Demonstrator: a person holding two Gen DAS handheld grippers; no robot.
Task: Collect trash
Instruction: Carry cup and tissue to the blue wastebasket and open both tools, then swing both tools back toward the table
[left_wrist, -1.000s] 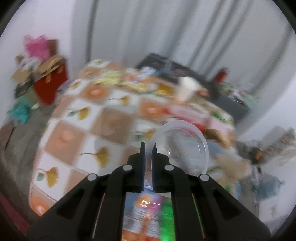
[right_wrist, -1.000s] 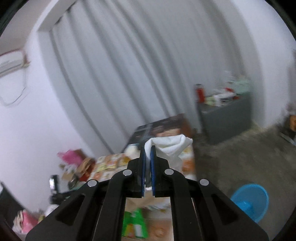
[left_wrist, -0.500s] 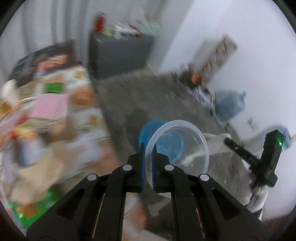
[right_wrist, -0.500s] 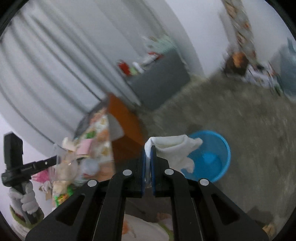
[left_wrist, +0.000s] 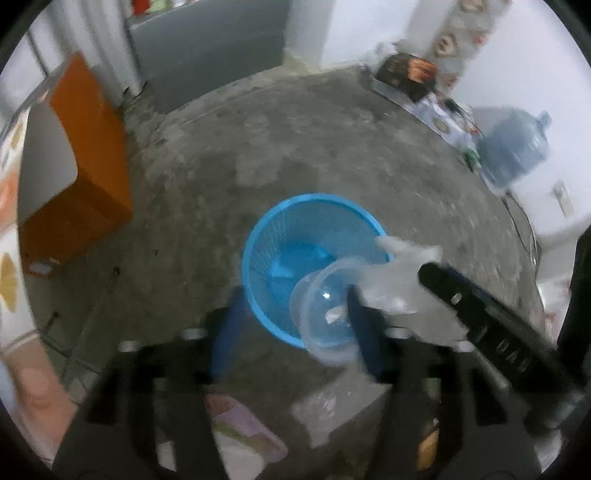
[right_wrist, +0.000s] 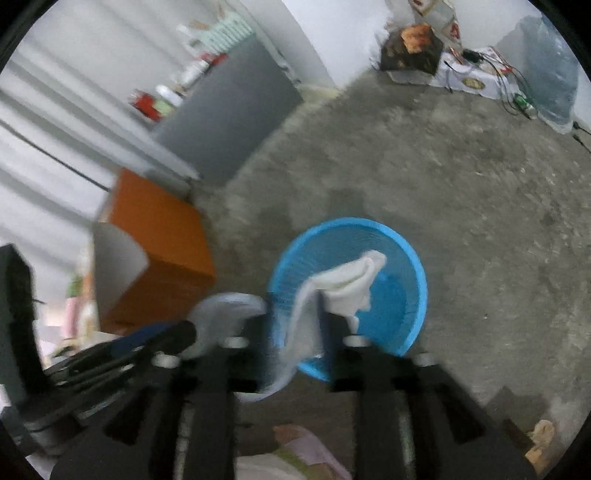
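We look down on the blue mesh basket (left_wrist: 284, 236) standing on the grey concrete floor (left_wrist: 332, 147), and we place everything else from it. Our left tongs (left_wrist: 295, 325) hang over its near rim with the jaws opening; the clear plastic cup (left_wrist: 325, 314) sits between them, against the right-hand finger, its mouth tipped toward the basket, and the blur keeps us from saying whether the pads still press it. In the right wrist view our right tongs (right_wrist: 295, 328) are likewise opening above the basket (right_wrist: 402, 266), and the white crumpled tissue (right_wrist: 351, 284) drapes over the right-hand finger, part of it trailing down between the jaws, over the basket's inside. The basket holds nothing else that we can make out. To the basket's left stands an orange box (left_wrist: 92, 155); beyond it, against the wall, a grey cabinet (right_wrist: 229, 110); far to the basket's right, a large blue water bottle (left_wrist: 513, 147).
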